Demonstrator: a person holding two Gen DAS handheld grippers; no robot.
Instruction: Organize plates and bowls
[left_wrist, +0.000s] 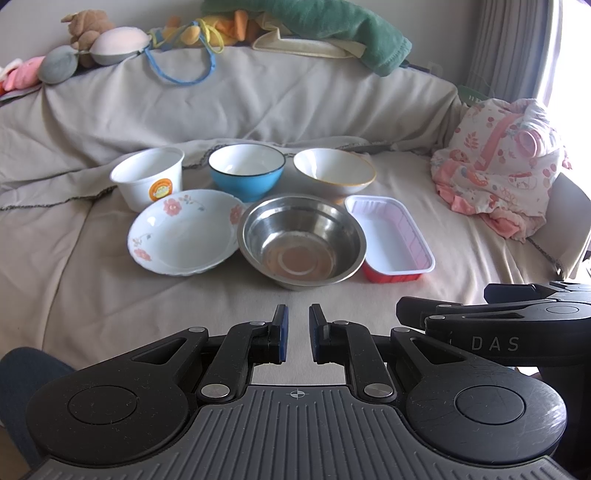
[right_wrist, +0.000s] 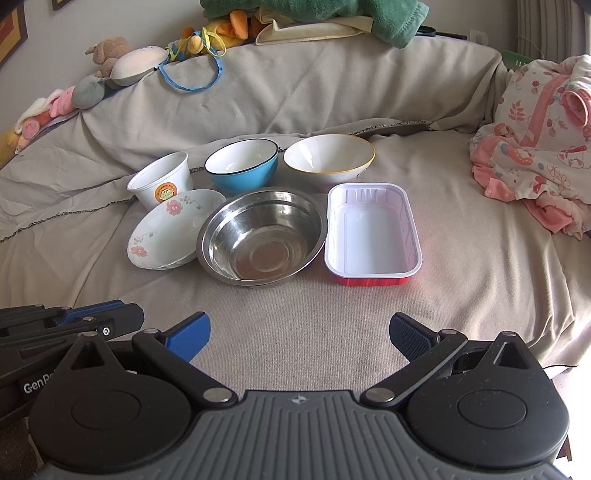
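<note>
while hovering low over the sofa (left_wrist: 92, 236), pointing both grippers at six dishes grouped on the beige cover in two rows of three.

standing in the back row, from left to right: white paper cup (left_wrist: 149, 177) with an orange sticker, blue bowl (left_wrist: 246, 170) with a white inside, cream bowl (left_wrist: 334, 170) with a yellow rim.

lying in the front row: floral plate (left_wrist: 183, 230) on the left, steel bowl (left_wrist: 301, 240) in the middle, red tray (left_wrist: 391, 238) with a white inside on the right — plate rim touching the steel bowl, tray just beside it.

holding the left gripper (left_wrist: 296, 332) with jaws nearly together, only a narrow gap between the blue pads, nothing between them. keeping the right gripper (right_wrist: 298, 334) with jaws wide apart, also gripping nothing — both well short of the dishes.

showing in the right wrist view the left gripper's blue-padded fingers at the lower left edge; showing in the left wrist view the right gripper's black body at the right edge.

resting on the sofa back: stuffed toys (left_wrist: 88, 27) and a green towel (left_wrist: 332, 26). lying at the right end of the seat: pink patterned clothing (left_wrist: 506, 158).
</note>
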